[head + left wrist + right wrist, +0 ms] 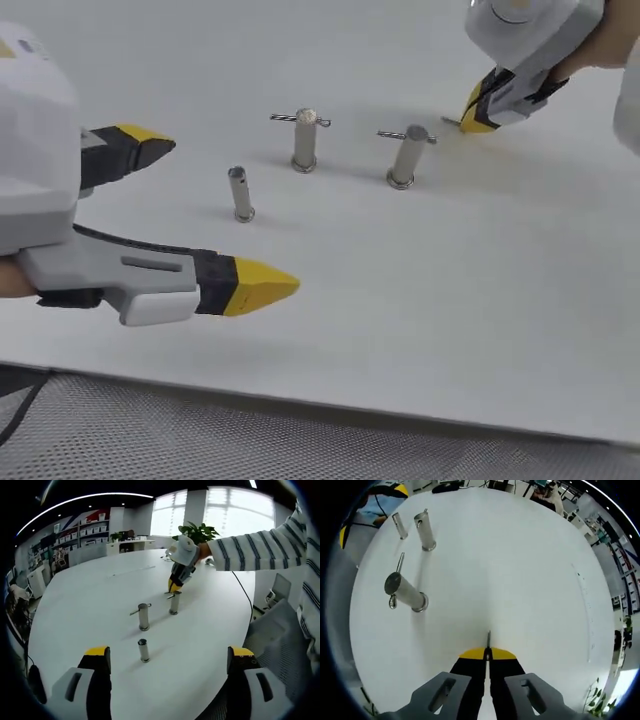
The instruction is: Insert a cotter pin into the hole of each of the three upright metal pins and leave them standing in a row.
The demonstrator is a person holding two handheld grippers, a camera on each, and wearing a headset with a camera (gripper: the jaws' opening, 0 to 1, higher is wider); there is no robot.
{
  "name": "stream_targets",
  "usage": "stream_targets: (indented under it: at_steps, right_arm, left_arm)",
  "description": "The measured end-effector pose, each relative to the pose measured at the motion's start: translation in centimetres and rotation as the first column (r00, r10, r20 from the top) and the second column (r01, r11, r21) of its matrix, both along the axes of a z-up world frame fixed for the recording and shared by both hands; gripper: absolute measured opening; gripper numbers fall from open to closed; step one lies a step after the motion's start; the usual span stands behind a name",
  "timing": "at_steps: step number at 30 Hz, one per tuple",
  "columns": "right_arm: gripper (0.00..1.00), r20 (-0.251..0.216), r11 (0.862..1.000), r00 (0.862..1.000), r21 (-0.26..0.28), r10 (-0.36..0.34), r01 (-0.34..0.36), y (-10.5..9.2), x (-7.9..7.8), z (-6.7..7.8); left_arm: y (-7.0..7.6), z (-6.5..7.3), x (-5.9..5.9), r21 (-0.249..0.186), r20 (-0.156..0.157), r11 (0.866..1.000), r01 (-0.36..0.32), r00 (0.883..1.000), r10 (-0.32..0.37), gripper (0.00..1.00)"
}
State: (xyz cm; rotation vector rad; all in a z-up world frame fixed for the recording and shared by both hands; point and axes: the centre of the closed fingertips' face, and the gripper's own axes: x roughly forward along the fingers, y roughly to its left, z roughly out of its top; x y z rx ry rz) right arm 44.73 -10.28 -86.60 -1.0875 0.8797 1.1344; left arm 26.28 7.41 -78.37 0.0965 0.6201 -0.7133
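Now the right gripper (488, 653) has its jaws closed tight on a held cotter pin (488, 639), whose thin end sticks out ahead of the yellow tips, close over the white table (530, 580). Just to its left stands the near upright pin (404, 160), with one fitted cotter pin (405, 135) through its top. Further left, the middle upright pin (305, 145) carries a second fitted cotter pin (298, 119). The last upright pin (240, 192) is bare and stands ahead of the left gripper (170, 652), whose jaws are wide apart and hold nothing.
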Motion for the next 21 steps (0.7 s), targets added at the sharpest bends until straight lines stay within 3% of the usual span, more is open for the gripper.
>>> stream_targets:
  at_steps: [4,7,14,21]
  right_arm:
    - [0.01,-0.011,0.998,0.999,0.047,-0.034,0.034,-0.1,0.5,-0.1]
    - [0.01,-0.016,0.995,0.998,0.076,-0.067,0.068,-0.1,0.8,-0.2]
    - [0.01,-0.003,0.989,0.993,0.093,-0.118,0.118,-0.8,1.8,0.2]
    - [0.01,0.021,0.984,0.991,0.124,-0.13,0.127,-1.0,1.2,1.0]
  left_arm:
    - [0.1,0.0,0.1,-0.002,0.003,1.0,-0.011,1.0,0.011,0.96]
    - [-0.1,-0.1,-0.2,-0.015,-0.012,1.0,-0.007,1.0,0.007,0.93]
    - [0.0,-0.5,-0.3,0.01,-0.015,1.0,-0.004,1.0,0.004,0.93]
    - [0.0,-0.3,-0.4,0.017,-0.005,1.0,0.009,1.0,-0.009,0.91]
